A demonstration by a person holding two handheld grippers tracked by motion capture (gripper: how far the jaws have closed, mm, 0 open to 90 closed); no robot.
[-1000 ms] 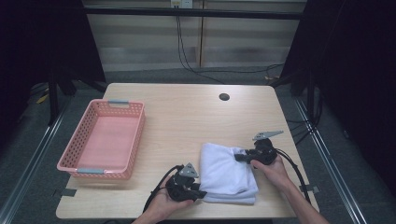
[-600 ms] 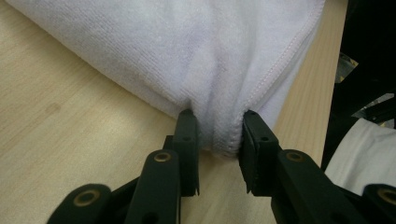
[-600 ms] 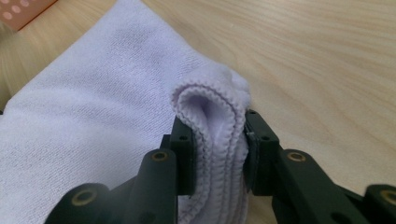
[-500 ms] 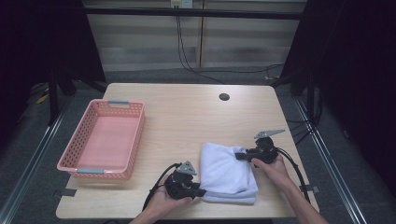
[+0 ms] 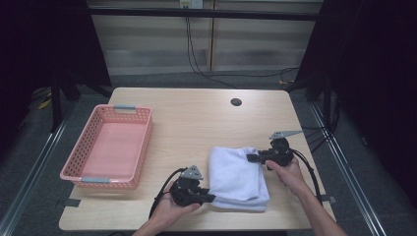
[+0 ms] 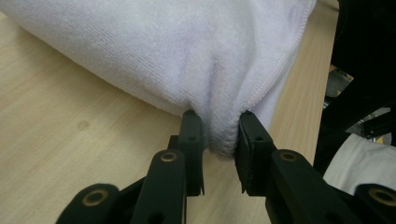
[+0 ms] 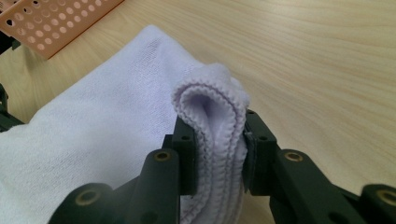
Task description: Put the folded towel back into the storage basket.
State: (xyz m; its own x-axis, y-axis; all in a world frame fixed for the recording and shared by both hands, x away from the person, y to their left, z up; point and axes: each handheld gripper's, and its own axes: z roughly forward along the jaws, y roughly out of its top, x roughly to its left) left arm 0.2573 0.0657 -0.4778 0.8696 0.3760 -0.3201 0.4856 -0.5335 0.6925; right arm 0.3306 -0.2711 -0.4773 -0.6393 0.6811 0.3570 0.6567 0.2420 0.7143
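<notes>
A folded white towel [image 5: 236, 177] lies on the wooden table [image 5: 196, 123] near its front right. My left gripper [image 5: 205, 196] comes in at the towel's near left corner. In the left gripper view the towel [image 6: 187, 56] bunches between the jaws of the left gripper [image 6: 219, 135], which have just been closing and pinch the hemmed corner. My right gripper [image 5: 252, 158] is at the towel's far right corner. Its jaws have also been closing, and the right gripper [image 7: 212, 140] now presses on a doubled-over edge of the towel [image 7: 93, 121].
A pink plastic basket [image 5: 142, 142] with nothing in it stands at the table's left; its perforated rim [image 7: 51, 23] appears beyond the towel in the right gripper view. A round hole [image 5: 236, 102] sits near the table's far edge. Cables trail from both grippers.
</notes>
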